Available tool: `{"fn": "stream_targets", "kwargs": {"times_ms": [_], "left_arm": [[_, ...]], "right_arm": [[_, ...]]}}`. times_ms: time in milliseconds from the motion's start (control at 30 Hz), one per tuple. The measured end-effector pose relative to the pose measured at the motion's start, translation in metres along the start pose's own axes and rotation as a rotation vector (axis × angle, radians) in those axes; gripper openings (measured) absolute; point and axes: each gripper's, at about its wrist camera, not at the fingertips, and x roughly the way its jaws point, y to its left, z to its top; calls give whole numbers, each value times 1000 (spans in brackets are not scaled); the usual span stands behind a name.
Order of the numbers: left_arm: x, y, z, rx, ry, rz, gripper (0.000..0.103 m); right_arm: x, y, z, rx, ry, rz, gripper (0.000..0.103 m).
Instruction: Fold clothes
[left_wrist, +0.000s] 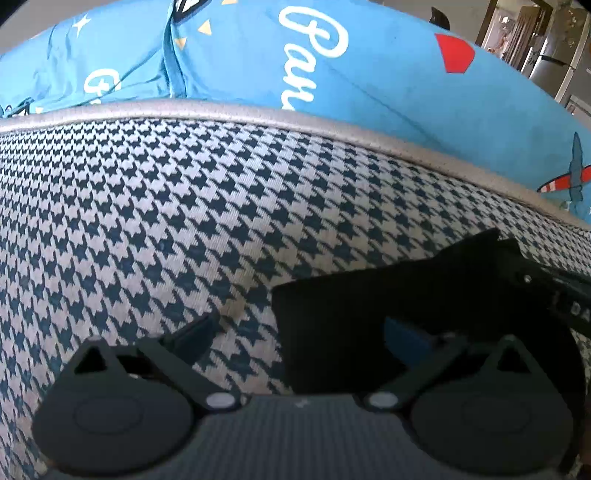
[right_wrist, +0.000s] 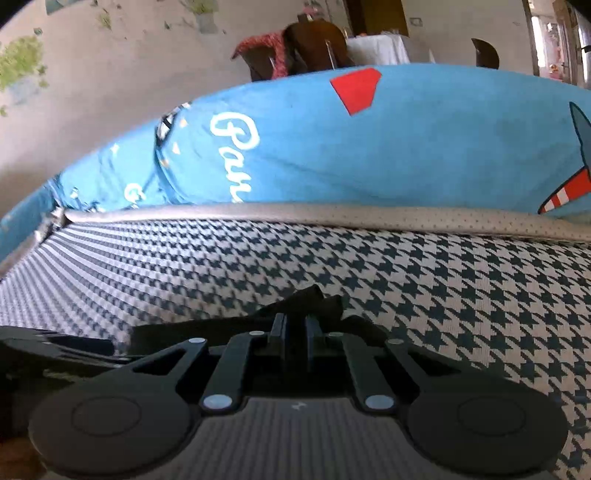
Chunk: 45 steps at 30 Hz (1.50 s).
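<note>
While the right gripper (right_wrist: 295, 326) is pinched tight on a bunched edge of the black garment (right_wrist: 299, 299), the left gripper (left_wrist: 295, 332) stands spread wide, one finger resting over the bare houndstooth cushion (left_wrist: 184, 203) and the other lying over the flat black panel of that same cloth — nothing is caught between them. The garment lies low on the cushion, close in under both grippers, its straight edge and one corner plain in the left wrist view; beyond the cushion's grey piping (right_wrist: 369, 218) a blue printed sheet (right_wrist: 406, 147) runs across the back.

Judging by this, a fold is under way with only one side secured. The main risk is a lopsided fold: if the right gripper lifts or drags before the left has closed on the cloth, the free side would trail and twist, and the panel would crease on the diagonal. The right grasp looks to sit on a small pucker of cloth rather than a full hem, so a quick pull could slip it out. The left could also close too deep and nip the cushion cover along with the garment, as its fingers are pressed right down near the weave — it needs to take the black edge alone. How many layers the right gripper has cannot be told from here
</note>
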Motion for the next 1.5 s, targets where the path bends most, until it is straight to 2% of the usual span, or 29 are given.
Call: {"fn": "stream_targets", "kwargs": {"times_ms": [200, 400, 533, 633, 833, 967, 1067, 1233, 1500], "left_arm": [[4, 1, 0, -2, 10, 31, 103], [-5, 0, 1, 1, 0, 70, 103], [-13, -1, 2, -5, -4, 55, 103], [-15, -4, 1, 7, 1, 40, 103], [-17, -10, -11, 41, 12, 56, 103], [-11, -10, -13, 41, 21, 78, 103], [-8, -7, -14, 27, 35, 76, 103], [-12, -5, -13, 7, 45, 56, 103], [-29, -19, -22, 28, 41, 14, 103]], "right_arm": [[11, -9, 4, 78, 15, -31, 0], [-9, -12, 7, 104, -29, -59, 0], [-38, -15, 5, 100, -48, -57, 8], [-61, -13, -3, 84, -52, -70, 8], [-95, -3, -27, 82, -30, -89, 10], [-116, 9, -48, 48, -16, -92, 22], [-131, 19, -64, 0, -1, -110, 23], [-150, 29, -91, -9, 6, -146, 23], [-148, 48, -107, -94, 32, -152, 23]]}}
